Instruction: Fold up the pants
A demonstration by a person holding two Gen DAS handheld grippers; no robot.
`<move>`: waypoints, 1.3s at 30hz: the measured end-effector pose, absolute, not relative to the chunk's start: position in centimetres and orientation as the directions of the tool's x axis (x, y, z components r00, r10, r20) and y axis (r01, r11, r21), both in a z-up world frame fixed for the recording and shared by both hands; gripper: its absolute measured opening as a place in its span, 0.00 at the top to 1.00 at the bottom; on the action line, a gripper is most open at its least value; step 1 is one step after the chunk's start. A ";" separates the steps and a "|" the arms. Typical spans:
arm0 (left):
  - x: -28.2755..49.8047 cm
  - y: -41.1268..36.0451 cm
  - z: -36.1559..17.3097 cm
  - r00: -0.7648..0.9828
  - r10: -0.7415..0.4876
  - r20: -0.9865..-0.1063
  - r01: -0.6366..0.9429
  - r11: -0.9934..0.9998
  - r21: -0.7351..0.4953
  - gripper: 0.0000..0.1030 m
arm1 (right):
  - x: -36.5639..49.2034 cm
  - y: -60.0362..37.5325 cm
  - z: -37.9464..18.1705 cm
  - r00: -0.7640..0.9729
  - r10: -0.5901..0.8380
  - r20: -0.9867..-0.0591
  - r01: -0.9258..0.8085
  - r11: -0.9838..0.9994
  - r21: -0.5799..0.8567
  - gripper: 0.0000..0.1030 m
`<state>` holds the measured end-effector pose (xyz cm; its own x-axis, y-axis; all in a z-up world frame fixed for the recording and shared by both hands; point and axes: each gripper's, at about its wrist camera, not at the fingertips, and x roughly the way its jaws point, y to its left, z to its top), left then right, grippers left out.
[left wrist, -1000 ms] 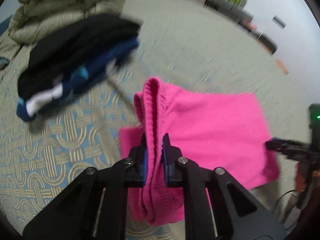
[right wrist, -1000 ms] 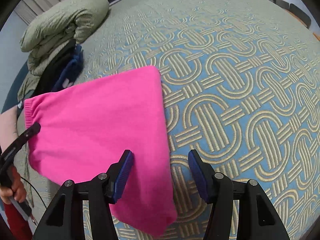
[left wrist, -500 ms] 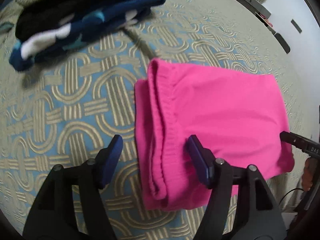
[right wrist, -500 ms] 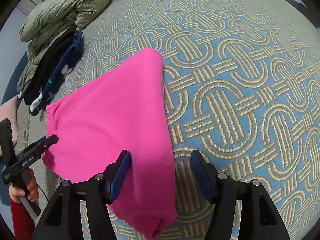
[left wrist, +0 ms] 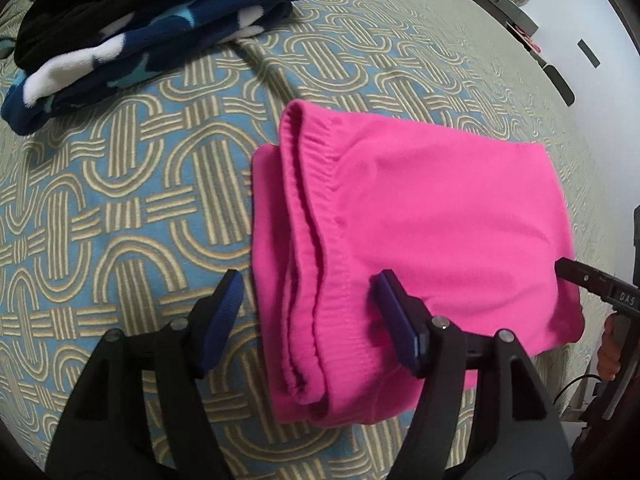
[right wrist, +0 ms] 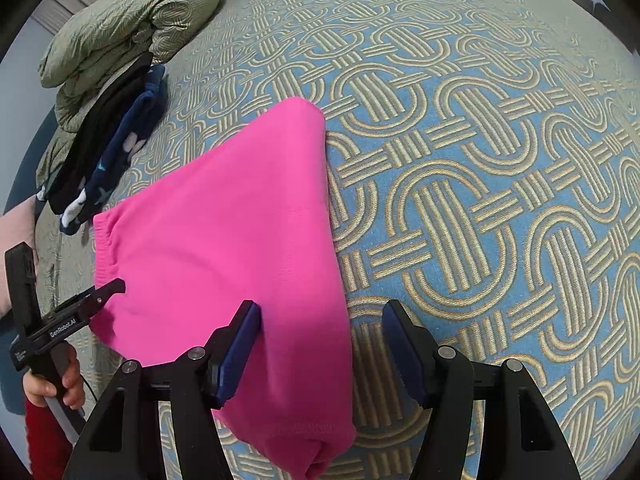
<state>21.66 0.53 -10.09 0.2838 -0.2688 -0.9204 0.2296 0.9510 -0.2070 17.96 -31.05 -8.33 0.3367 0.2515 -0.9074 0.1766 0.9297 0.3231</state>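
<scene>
Patterned bedspread [left wrist: 120,184], folded pink pants [left wrist: 420,220], claws open

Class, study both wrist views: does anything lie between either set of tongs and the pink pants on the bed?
Nothing visible does. The left tongs stand open over the waistband end of the folded pink pants, having just released it. The right tongs stand open over the opposite folded edge. The stack of dark clothes lies apart.
</scene>
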 end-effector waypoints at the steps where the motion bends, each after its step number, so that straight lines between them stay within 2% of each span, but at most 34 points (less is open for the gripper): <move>1: 21.6 0.4 -10.1 0.285 -0.267 -0.921 0.231 0.951 -0.204 0.32 | 18.0 -31.0 -8.3 0.338 0.251 -0.907 0.176 0.930 0.323 0.36; 11: 21.5 0.0 -10.7 0.291 -0.269 -0.918 0.256 0.947 -0.196 0.20 | 18.5 -29.7 -8.8 0.369 0.216 -0.904 0.150 0.946 0.287 0.25; 19: 21.8 0.0 -10.8 0.294 -0.273 -0.916 0.249 0.947 -0.203 0.20 | 19.1 -29.9 -9.0 0.360 0.227 -0.905 0.155 0.942 0.298 0.23; 20: 21.7 -0.2 -10.7 0.303 -0.270 -0.914 0.254 0.947 -0.196 0.25 | 19.3 -29.7 -8.9 0.359 0.220 -0.907 0.151 0.945 0.290 0.27; 21: 21.6 -0.4 -10.5 0.312 -0.280 -0.908 0.267 0.943 -0.199 0.39 | 19.4 -29.6 -8.8 0.364 0.218 -0.906 0.143 0.948 0.285 0.34; 22: 21.4 -0.6 -10.2 0.321 -0.293 -0.901 0.279 0.938 -0.206 0.45 | 19.5 -29.2 -8.7 0.368 0.245 -0.897 0.120 0.944 0.307 0.61; 23: 21.2 -0.8 -9.9 0.340 -0.283 -0.897 0.281 0.941 -0.190 0.58 | 19.5 -29.1 -8.8 0.365 0.267 -0.892 0.116 0.938 0.328 0.74; 24: 21.1 -1.0 -9.7 0.358 -0.268 -0.894 0.283 0.944 -0.170 0.70 | 19.5 -28.9 -8.5 0.380 0.252 -0.890 0.123 0.940 0.318 0.79; 25: 20.8 -1.2 -9.3 0.381 -0.246 -0.892 0.287 0.948 -0.139 0.75 | 19.5 -28.5 -8.0 0.401 0.235 -0.886 0.108 0.948 0.300 0.86; 27: 20.4 -1.4 -8.4 0.404 -0.238 -0.883 0.287 0.950 -0.124 0.79 | 19.1 -27.8 -7.1 0.439 0.205 -0.875 0.082 0.960 0.266 0.89; 39: 20.7 -5.5 0.2 0.516 -0.328 -0.791 0.394 0.911 -0.120 0.79 | 17.6 -31.2 1.8 0.629 0.147 -0.763 0.062 0.969 0.238 0.90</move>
